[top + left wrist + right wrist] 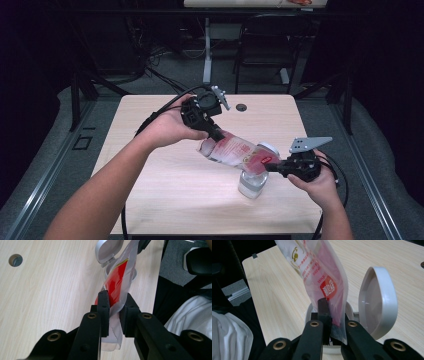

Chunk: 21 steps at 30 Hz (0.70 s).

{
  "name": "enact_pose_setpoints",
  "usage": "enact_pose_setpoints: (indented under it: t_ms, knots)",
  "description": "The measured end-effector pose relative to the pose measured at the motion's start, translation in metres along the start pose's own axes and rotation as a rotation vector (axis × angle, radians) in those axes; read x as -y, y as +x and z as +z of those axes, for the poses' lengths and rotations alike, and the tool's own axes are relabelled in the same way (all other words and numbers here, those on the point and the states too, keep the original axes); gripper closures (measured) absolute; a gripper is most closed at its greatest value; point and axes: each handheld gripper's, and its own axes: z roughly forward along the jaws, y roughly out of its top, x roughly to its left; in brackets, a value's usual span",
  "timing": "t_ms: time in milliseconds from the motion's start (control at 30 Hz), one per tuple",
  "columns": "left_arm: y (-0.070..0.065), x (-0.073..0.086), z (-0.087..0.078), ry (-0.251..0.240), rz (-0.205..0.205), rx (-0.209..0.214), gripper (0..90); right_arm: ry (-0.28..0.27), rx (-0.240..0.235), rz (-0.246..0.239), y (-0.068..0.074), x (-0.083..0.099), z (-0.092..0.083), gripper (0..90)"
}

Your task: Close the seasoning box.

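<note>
Looking down from the high view, the pouch [235,151] slants from the left gripper [218,134], upper end, down to the right gripper [272,165], low end over the open jar [252,184]. Left gripper view: jaws pinched on pouch edge [113,315], long axis running away twd jar. Right gripper view: jaws clamped on pouch's lower corner [336,315], just above jar mouth, lid [378,302] flipped open beside.

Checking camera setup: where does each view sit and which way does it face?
High view: above the person's side, looking forward and down at the table; forearms, both hands.
Left gripper view: on the left gripper, along its jaws clamping the pouch.
Right gripper view: on the right gripper, facing the container.
All share pouch and container.
</note>
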Motion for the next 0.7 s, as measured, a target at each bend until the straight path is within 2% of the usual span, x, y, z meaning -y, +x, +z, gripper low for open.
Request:
enact_pose_setpoints:
  t_ms: [467, 700]
  knots:
    - [0.0001, -0.0011, 0.0012, 0.003, -0.004, 0.0, 79.8, 0.014, -0.035, 0.001, 0.0023, 0.0016, -0.0003, 89.5]
    - [0.0001, 0.0002, -0.0004, 0.008, 0.002, -0.01, 79.7, 0.015, -0.034, -0.002, 0.0027, 0.0004, 0.0038, 89.5]
